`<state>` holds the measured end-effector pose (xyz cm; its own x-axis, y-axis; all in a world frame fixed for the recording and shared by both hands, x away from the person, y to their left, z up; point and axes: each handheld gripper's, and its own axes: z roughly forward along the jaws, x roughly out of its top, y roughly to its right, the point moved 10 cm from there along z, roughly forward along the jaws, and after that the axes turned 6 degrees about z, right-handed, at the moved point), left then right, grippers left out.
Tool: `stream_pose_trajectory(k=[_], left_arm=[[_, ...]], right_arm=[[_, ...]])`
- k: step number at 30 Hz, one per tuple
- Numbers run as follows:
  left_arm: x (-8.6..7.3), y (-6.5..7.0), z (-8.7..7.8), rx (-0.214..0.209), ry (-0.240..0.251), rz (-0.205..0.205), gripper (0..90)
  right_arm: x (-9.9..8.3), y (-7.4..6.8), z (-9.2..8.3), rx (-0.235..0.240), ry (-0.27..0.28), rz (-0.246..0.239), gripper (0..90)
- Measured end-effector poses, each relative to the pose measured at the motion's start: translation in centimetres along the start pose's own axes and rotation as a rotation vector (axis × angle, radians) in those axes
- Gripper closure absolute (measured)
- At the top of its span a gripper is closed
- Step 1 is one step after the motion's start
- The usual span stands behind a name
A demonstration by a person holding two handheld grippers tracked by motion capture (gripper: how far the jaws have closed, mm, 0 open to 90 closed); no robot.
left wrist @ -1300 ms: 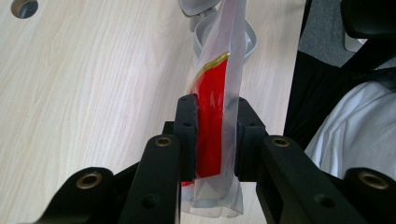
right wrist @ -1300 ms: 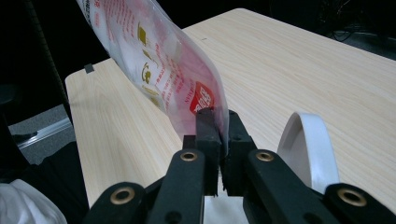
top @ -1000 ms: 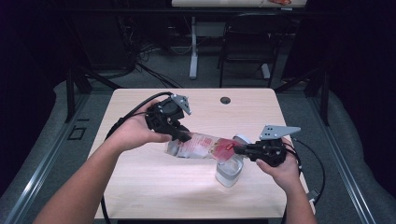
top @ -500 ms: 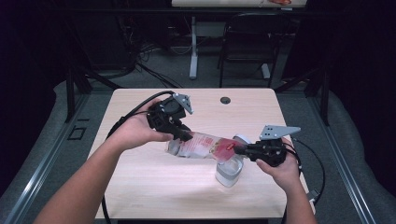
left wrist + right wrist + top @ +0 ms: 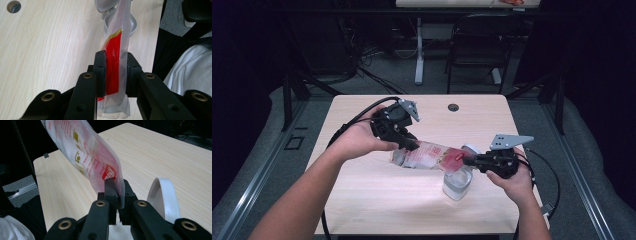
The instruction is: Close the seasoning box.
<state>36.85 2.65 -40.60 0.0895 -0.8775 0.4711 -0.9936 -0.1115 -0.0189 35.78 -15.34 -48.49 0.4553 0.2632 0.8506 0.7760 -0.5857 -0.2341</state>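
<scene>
A clear plastic pouch with red print (image 5: 432, 156) is held stretched above the light wooden table (image 5: 362, 200), clamped by the left gripper (image 5: 404, 142) and right gripper (image 5: 472, 161), over a clear plastic container (image 5: 457, 184).

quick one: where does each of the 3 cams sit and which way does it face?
High view: above the person's side, looking forward and down on the table; both forearms, left gripper, right gripper.
Left gripper view: rides that gripper, looks along its jaws at the pouch.
Right gripper view: same on its gripper; white lid beside.
Shared: pouch, table.
</scene>
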Motion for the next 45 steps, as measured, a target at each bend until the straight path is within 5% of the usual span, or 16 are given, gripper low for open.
stream_pose_trajectory(k=[45], left_arm=[[0.19,0.07,-0.01,0.0,-0.011,-0.002,76.1]], right_arm=[[-0.08,0.03,0.05,-0.007,-0.01,-0.01,87.2]])
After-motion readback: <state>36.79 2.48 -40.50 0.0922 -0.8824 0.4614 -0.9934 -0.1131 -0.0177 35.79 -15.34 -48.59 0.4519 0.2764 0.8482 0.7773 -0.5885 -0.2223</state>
